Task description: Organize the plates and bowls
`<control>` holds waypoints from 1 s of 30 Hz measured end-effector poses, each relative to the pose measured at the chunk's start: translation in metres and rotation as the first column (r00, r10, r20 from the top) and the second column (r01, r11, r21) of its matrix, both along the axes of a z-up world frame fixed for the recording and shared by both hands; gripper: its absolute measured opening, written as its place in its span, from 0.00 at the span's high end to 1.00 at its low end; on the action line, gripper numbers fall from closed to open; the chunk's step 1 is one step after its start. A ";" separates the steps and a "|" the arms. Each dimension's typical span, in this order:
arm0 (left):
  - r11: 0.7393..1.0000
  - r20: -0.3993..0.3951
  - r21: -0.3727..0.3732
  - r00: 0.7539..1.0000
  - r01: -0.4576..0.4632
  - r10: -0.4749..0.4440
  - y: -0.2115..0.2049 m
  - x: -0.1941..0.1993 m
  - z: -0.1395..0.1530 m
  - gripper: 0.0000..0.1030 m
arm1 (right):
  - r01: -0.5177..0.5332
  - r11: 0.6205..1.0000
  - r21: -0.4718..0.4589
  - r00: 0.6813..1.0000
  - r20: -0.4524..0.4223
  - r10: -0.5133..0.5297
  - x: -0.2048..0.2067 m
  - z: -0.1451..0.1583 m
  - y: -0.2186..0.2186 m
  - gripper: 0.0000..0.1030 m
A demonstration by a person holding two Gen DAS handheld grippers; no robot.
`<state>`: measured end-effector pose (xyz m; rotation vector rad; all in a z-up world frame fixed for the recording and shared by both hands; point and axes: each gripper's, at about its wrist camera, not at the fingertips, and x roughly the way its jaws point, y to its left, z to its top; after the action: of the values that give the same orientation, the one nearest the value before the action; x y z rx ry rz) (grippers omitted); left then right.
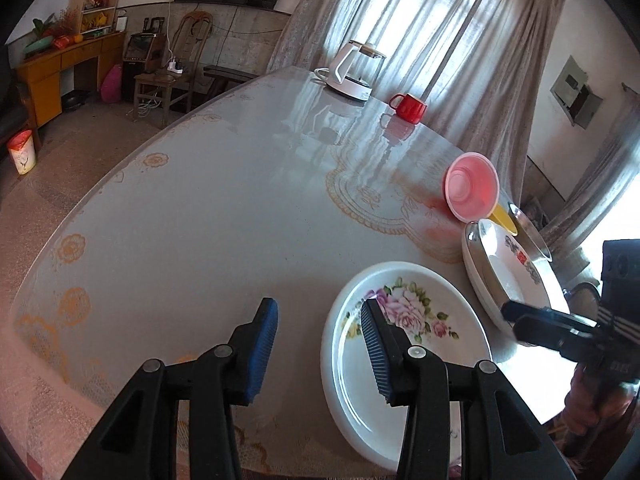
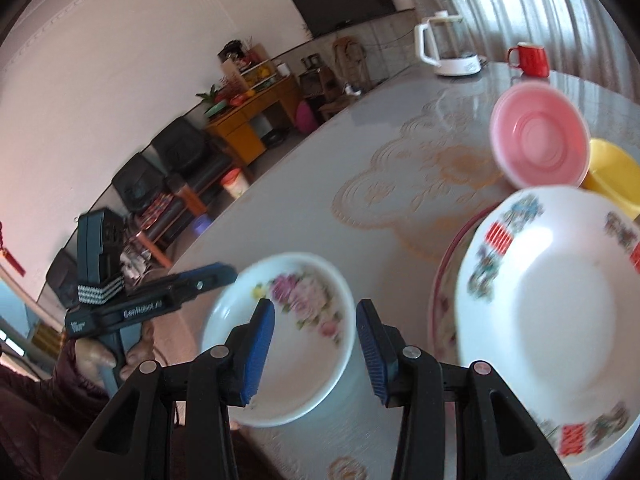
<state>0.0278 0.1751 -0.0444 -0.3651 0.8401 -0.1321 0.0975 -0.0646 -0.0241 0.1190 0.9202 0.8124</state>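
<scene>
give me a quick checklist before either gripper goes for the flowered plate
1. Left gripper empty: ok, nothing between its pads.
2. Right gripper empty: ok, nothing between its pads.
3. Flowered plate free to lift: ok, it lies flat on the table with nothing on it.
4. Jaws aligned to a rim: not ok, the left gripper straddles the plate's edge without touching; the right only hovers above.
5. Neighbouring white bowl clear of the path: cannot tell, it sits close beside the plate.
6. Pink bowl stable: cannot tell, it leans tilted against the stack.
</scene>
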 end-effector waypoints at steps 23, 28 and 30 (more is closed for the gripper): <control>0.997 -0.030 -0.024 0.997 0.077 -0.078 -0.017 -0.007 -0.015 0.56 | 0.166 0.986 0.028 0.986 0.015 -0.167 -0.025 -0.004 -0.057 0.59; 0.996 -0.026 -0.023 0.996 0.084 -0.085 -0.021 -0.005 -0.014 0.55 | 0.619 0.781 0.080 0.779 0.064 -0.624 -0.009 0.019 -0.161 0.40; 0.996 -0.026 -0.014 0.996 0.088 -0.089 -0.024 -0.004 -0.014 0.55 | 0.717 0.696 0.047 0.693 0.057 -0.718 0.003 0.011 -0.185 0.40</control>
<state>0.0235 0.1513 -0.0584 -0.3427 0.8820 -0.2156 0.1002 -0.2493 -0.0128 0.4418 0.7052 0.0799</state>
